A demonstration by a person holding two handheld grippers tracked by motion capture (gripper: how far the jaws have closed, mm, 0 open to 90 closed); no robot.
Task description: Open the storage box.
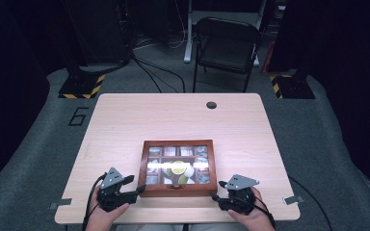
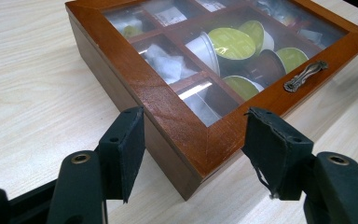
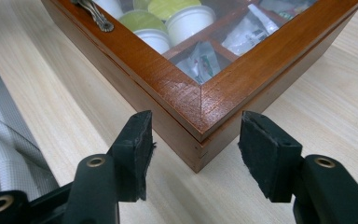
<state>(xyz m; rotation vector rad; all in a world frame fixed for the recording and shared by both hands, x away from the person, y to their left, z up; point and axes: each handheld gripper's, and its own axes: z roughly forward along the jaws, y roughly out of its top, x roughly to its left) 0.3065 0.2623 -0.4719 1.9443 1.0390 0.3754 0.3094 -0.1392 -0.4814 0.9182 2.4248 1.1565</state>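
Wooden box handle, capsules through glass lid.

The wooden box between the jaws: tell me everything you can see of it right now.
The wooden box is a flat, reddish-brown, glossy case with a glass-paned lid, shut, and a small metal handle on its near edge. Wooden dividers split it into compartments; the middle one holds green-topped and white capsules, the others sachets. It lies flat on the table near the person's edge. Each near corner sits between a gripper's jaws, left and right, with gaps showing, so nothing grips it.
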